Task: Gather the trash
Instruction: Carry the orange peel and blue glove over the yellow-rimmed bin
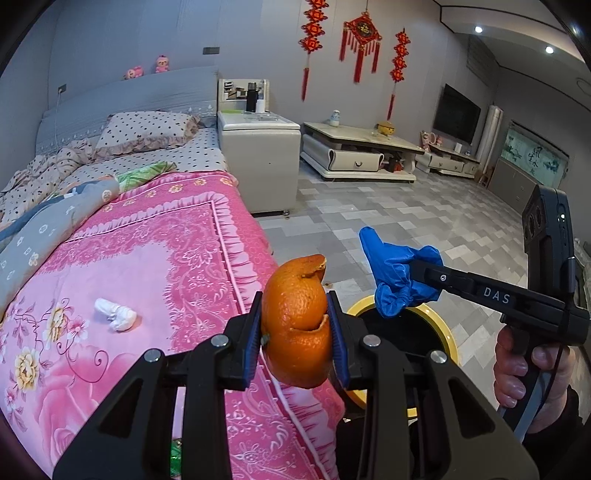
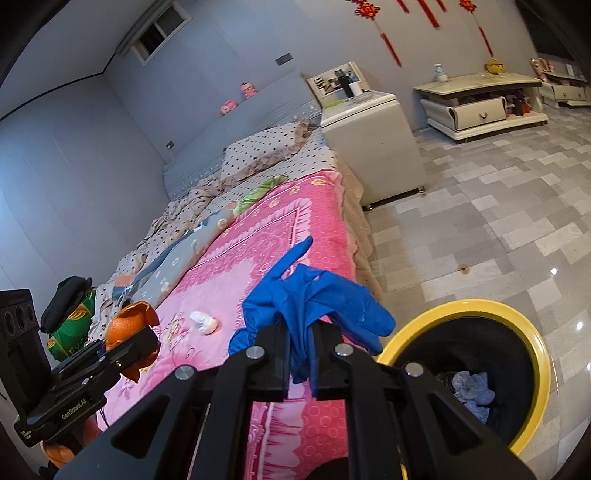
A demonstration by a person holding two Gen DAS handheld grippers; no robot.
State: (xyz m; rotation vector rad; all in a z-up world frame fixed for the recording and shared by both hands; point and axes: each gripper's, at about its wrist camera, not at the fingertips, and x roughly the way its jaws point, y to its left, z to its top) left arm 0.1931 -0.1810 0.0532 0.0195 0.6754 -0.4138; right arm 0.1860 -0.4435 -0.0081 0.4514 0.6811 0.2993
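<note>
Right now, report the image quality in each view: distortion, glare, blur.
Left wrist view: fisheye bends the walls, dark corners; the orange peel and blue glove are sharp; ceiling spotlights flare at top right. Right wrist view: same bowing; ceiling lights glint off the glossy floor beside the yellow-rimmed bin; red wall hangings look slightly smeared.

"DAS" on right gripper [image 1: 417, 275]; "GenRobot.AI" on left gripper [image 2: 147, 341].

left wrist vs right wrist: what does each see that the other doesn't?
Left wrist only: a hand on the right gripper's handle, and the wall TV.
Right wrist only: crumpled trash inside the yellow-rimmed bin, and a window.
Both: orange peel clamped in the left gripper, blue glove pinched in the right, white tissue wad on the pink bedspread.
</note>
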